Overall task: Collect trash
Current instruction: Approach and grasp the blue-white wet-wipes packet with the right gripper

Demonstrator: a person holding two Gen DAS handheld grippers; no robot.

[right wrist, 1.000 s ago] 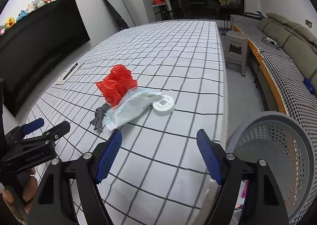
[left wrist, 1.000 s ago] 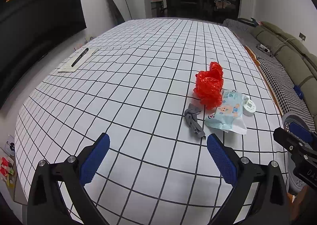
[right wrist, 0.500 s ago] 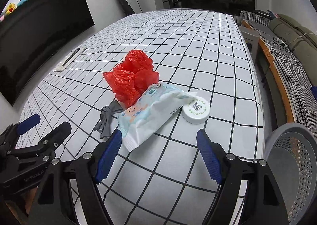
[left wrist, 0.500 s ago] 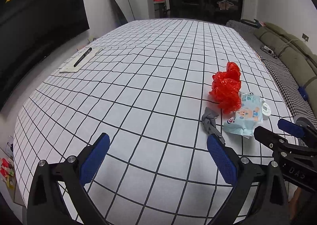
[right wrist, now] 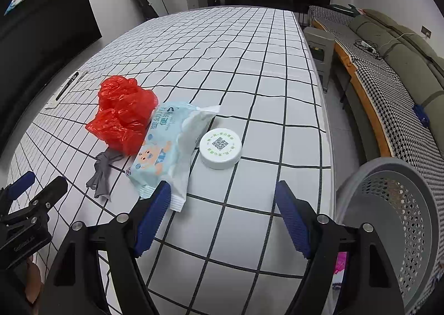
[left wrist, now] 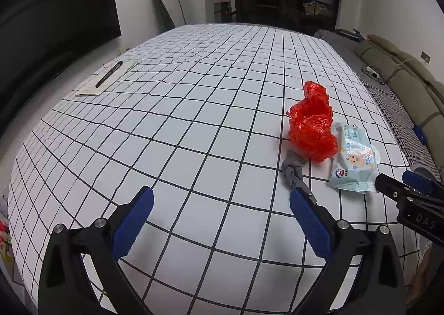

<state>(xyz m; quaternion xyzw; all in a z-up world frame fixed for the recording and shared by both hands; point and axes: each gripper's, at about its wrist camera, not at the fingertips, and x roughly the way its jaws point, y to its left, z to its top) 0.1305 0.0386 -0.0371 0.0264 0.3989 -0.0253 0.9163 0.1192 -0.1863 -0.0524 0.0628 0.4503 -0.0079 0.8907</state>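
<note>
Gridded table (right wrist: 263,71), wipes pack (right wrist: 166,145) lengthwise (diagonal)

On the table (right wrist: 277,71) in front of me a small cluster sits near the right edge. The crumpled bag (right wrist: 122,115) is farthest left, touching the wipes packet (right wrist: 166,148) on its right. The round lid (right wrist: 220,148) lies just beside the packet, further right. A knotted rag (right wrist: 101,173) lies before the bag, nearer me. Far off to the left a pen (left wrist: 108,73) rests on a sheet of paper (left wrist: 91,90). The basket (right wrist: 394,220) stands off the table's right edge, with the sofa (right wrist: 394,37) beyond it
</note>
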